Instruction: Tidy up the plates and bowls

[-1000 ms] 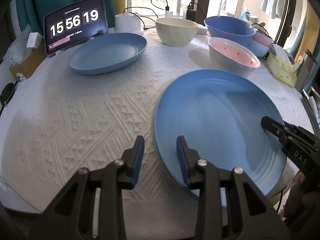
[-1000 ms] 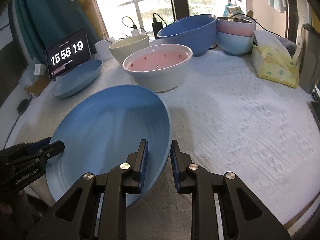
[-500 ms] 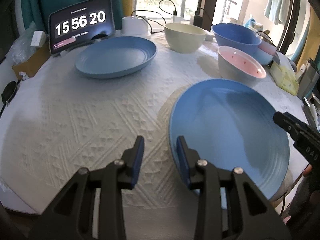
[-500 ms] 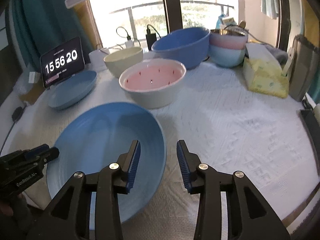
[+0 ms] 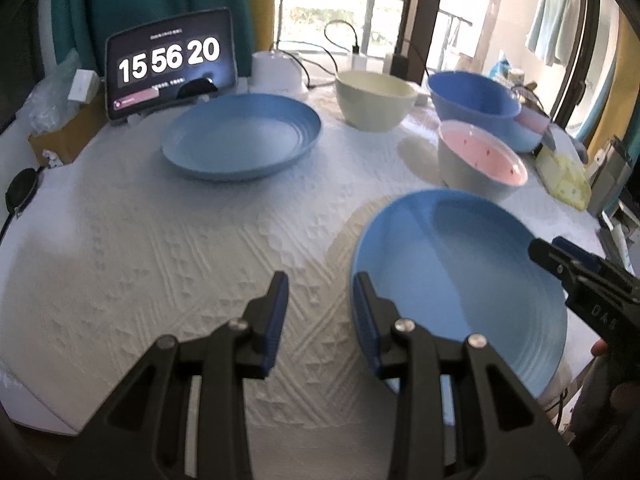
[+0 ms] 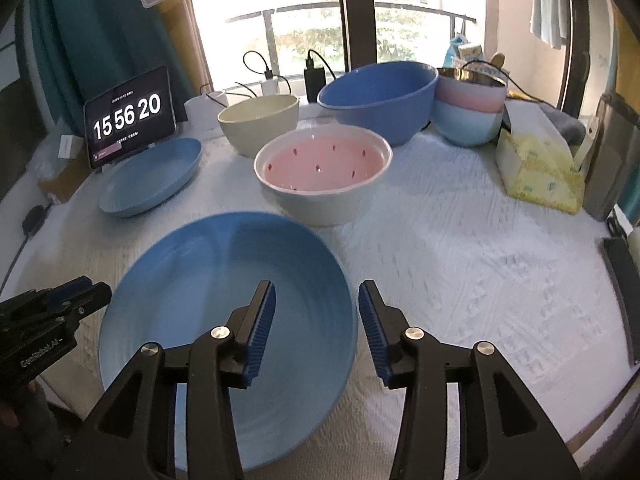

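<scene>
- Large round blue plate (image 6: 224, 320), upright, at the table's near edge.
- Paler blue oval plate (image 5: 240, 136), flat, far left.
- Pink-lined white bowl (image 6: 324, 176), just behind the large plate.
- Cream bowl (image 6: 260, 122) and big blue bowl (image 6: 380, 98), at the back.
- 2 stacked small bowls, pink over pale blue (image 6: 468, 112), far right.

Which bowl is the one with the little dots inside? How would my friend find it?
Start at the round table with the white bumpy cloth. Near the middle, just behind the big blue plate at the front edge, stands the pink-inside bowl. It is grey-white outside, and it alone has small dark red spots; the cream bowl and large blue bowl behind it are plain.
</scene>
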Demonstrator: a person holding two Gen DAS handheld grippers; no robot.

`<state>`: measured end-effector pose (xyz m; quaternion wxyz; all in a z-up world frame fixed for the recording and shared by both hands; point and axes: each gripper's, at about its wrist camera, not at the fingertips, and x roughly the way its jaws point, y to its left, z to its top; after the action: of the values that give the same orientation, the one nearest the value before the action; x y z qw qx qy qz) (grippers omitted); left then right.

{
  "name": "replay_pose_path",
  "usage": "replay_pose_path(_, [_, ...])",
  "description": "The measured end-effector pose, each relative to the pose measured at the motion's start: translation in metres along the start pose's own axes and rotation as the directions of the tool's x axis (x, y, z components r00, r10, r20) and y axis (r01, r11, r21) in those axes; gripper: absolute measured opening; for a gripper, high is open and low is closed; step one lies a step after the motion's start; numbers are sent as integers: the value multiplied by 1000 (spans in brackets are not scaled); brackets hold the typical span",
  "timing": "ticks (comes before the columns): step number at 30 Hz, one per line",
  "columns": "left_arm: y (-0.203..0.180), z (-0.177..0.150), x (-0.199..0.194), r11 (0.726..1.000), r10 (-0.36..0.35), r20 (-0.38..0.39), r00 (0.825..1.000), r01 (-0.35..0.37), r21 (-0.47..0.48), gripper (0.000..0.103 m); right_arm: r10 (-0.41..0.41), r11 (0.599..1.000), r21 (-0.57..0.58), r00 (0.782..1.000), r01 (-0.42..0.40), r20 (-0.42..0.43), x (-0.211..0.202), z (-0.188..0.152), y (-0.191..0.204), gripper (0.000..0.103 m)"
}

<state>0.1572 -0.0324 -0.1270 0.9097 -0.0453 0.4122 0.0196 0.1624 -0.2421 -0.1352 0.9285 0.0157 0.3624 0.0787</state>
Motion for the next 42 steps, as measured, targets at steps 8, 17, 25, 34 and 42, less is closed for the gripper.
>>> replay_pose_path(8, [15,8,-4,1000,9,35,999,-8,-23,35,18,999,-36,1000,-17,11,2,14,19,46])
replay_pose_path(17, [38,17,-6,998,35,81,996,-30,-61,35,44,996,-76,999,-44,-6,13,28,43,46])
replay_pose_path(25, [60,23,-1,995,39,94,995,-29,-98,35,54,992,-111,998,-55,-16,22,43,64,46])
replay_pose_path(34, [85,31,1,992,59,112,992,-46,-117,35,85,984,-152,996,-88,-23,36,57,95,46])
replay_pose_path(42, [108,42,7,987,78,129,989,-59,-149,38,86,977,-192,996,-90,-27,47,69,116,46])
